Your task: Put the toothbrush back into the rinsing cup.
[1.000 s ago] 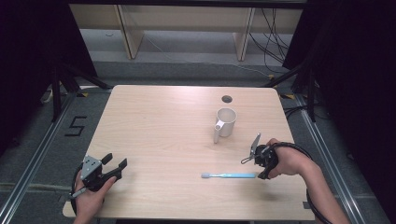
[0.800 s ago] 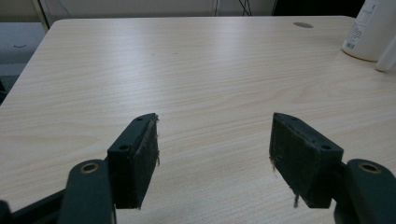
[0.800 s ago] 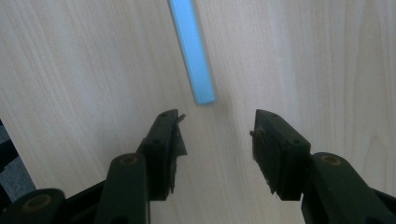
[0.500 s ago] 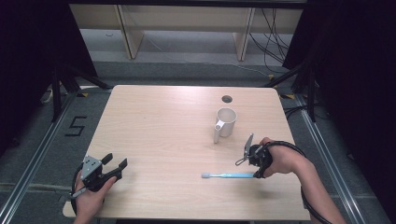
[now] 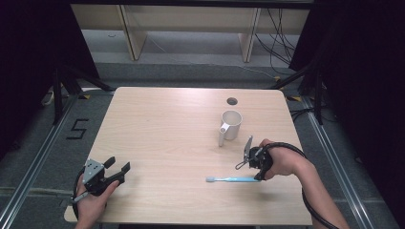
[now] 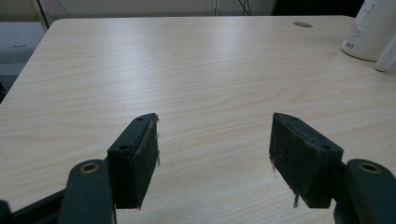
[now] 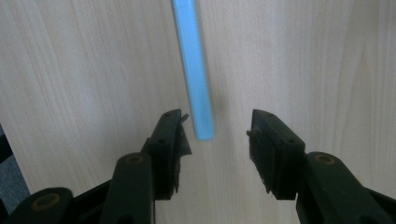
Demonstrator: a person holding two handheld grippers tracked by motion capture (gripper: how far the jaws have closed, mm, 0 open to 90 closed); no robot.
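Toothbrush (image 7: 194, 70) head beyond right gripper view

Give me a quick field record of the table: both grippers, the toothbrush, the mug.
right gripper: jaws apart and just been closing, straddling the toothbrush handle end, pads not on it yet
toothbrush: light blue, flat on the table, head pointing toward the person's left
left gripper: open, nothing between the jaws, near the front left corner
mug: white, upright, beyond the right gripper, apart from it
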